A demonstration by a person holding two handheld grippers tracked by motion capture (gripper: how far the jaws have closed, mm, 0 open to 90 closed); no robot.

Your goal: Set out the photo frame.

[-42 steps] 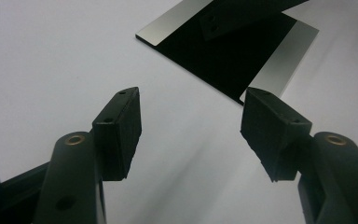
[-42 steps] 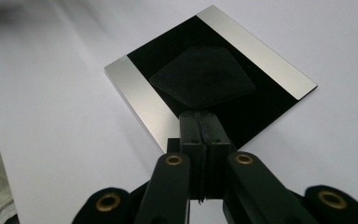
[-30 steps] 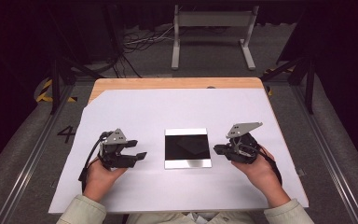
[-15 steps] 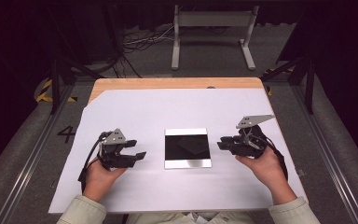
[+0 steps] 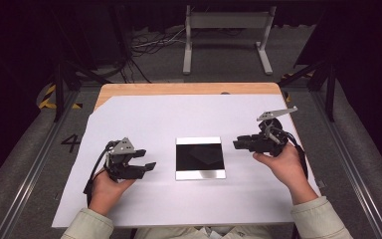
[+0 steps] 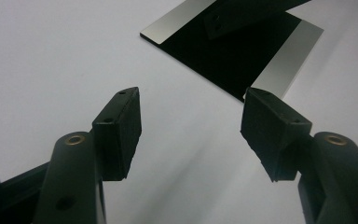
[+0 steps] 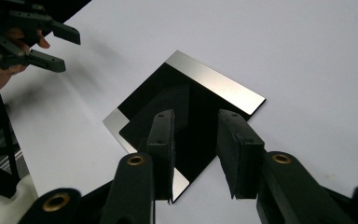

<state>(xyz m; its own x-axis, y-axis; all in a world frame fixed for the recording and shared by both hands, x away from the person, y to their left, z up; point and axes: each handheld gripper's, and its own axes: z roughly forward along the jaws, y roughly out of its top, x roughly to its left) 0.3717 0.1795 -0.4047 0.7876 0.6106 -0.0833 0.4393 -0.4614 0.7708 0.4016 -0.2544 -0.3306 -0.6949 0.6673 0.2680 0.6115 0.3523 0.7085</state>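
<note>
A square plate (image 5: pixel 200 158) with a dark reflective middle and silver bands on two edges lies flat on the white sheet in the middle. My left gripper (image 5: pixel 148 159) rests left of it, its jaws wide apart and empty, and points at the plate. In the left gripper view the gripper (image 6: pixel 191 112) is open before the plate's corner (image 6: pixel 279 60). My right gripper (image 5: pixel 236 144) hovers just right of the plate. Its jaws have just been opening, and in the right gripper view the gripper (image 7: pixel 196 126) stands parted above the plate (image 7: pixel 214 88) with nothing between them.
The white sheet (image 5: pixel 189 114) covers a wooden table whose far edge (image 5: pixel 179 88) shows. A metal stand (image 5: pixel 226 30) and cables sit on the floor beyond. Rails run along both sides. The left gripper (image 7: pixel 58 46) appears at the upper left of the right gripper view.
The right gripper has lifted and drifted up the picture, a little to the right, and its jaws have spread apart. The left gripper and the plate stay where they were.
</note>
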